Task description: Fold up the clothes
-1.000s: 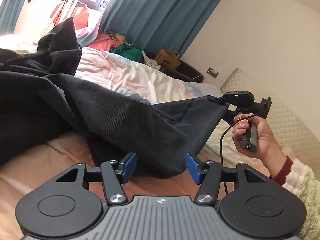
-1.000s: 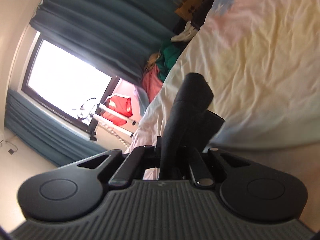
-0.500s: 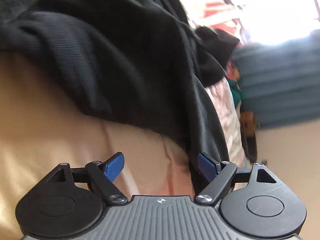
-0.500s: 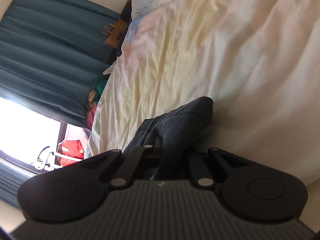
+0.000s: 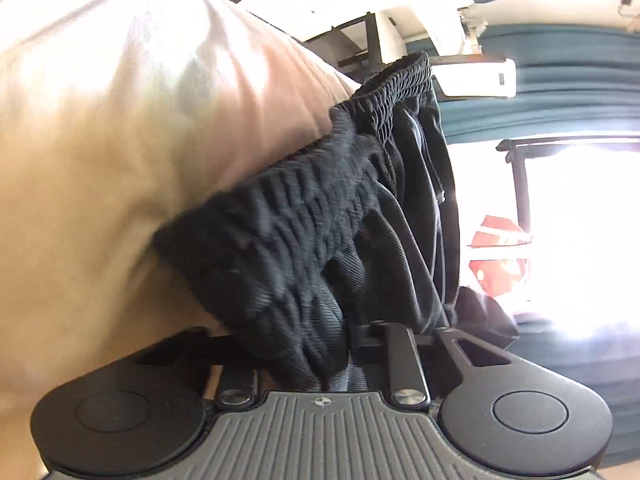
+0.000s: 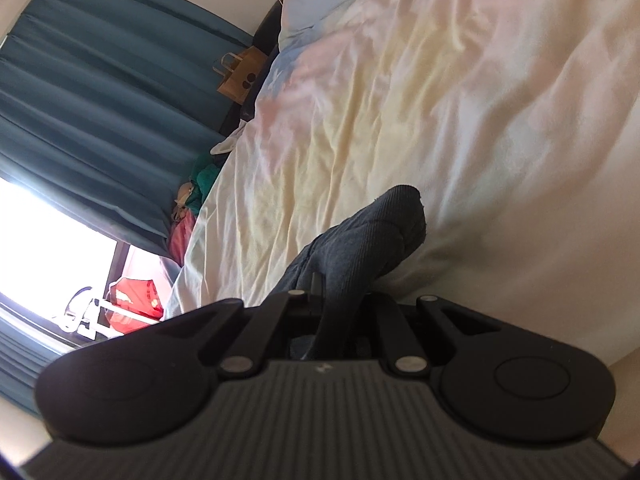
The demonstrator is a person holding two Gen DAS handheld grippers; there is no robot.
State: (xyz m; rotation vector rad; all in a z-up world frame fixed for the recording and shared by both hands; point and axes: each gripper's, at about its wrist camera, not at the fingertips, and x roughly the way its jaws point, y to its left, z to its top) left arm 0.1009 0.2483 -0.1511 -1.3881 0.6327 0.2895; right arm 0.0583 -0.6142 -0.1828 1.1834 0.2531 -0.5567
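Over the rumpled pastel bedsheet (image 6: 420, 92), the dark ribbed trousers (image 5: 320, 216) are pinched at two places, so the step in hand looks like lifting and spreading them before a fold; next they likely need stretching flat on the bed. The left gripper (image 5: 340, 360) is clamped on the gathered elastic waistband (image 5: 384, 92); the right gripper (image 6: 340, 320) is clamped on a thin fold of fabric.
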